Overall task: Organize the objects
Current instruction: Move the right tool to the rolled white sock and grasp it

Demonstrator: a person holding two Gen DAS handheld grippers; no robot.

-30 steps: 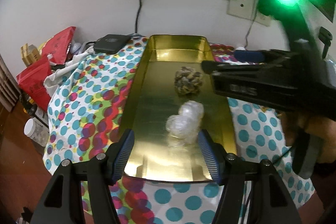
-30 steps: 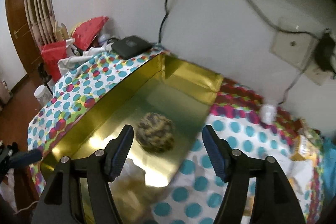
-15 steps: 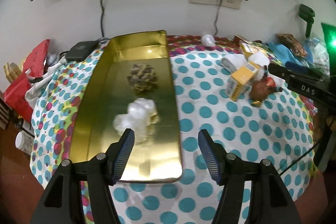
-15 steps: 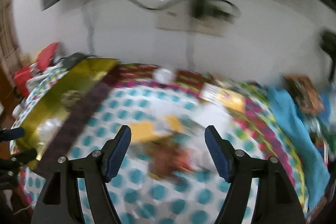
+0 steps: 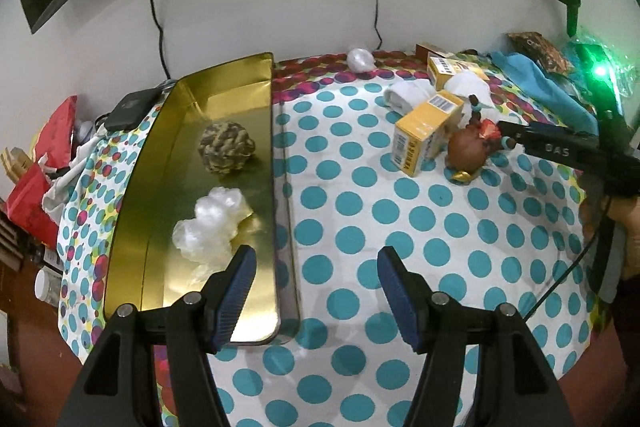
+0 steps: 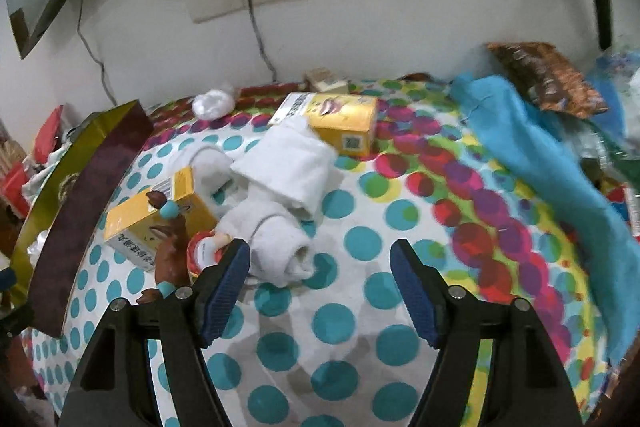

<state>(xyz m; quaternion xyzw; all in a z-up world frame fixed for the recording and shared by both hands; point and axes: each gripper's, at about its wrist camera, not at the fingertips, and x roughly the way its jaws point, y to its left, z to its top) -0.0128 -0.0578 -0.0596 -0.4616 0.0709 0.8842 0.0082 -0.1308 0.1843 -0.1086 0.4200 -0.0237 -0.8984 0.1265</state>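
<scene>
On the dotted tablecloth [image 5: 360, 187] we see the gold tray [image 5: 160, 163] already holding a rope ball [image 5: 226, 147] and plastic wad [image 5: 212, 227], while the left gripper [image 5: 312, 291] and right gripper [image 6: 320, 283], both open and empty, face the unsorted boxes [image 6: 156, 215] and rolled towel [image 6: 280, 243].

Gold tray [image 5: 224, 99], teal-dotted white cloth [image 5: 440, 227], yellow boxes [image 5: 424, 131], brown-tan ball [image 5: 227, 147].

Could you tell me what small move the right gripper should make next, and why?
Probably ease the right gripper forward and a little left over the rolled white towel. Its jaws are open and empty, the towel lies just ahead on the cloth, and the gold tray has bare room.
</scene>
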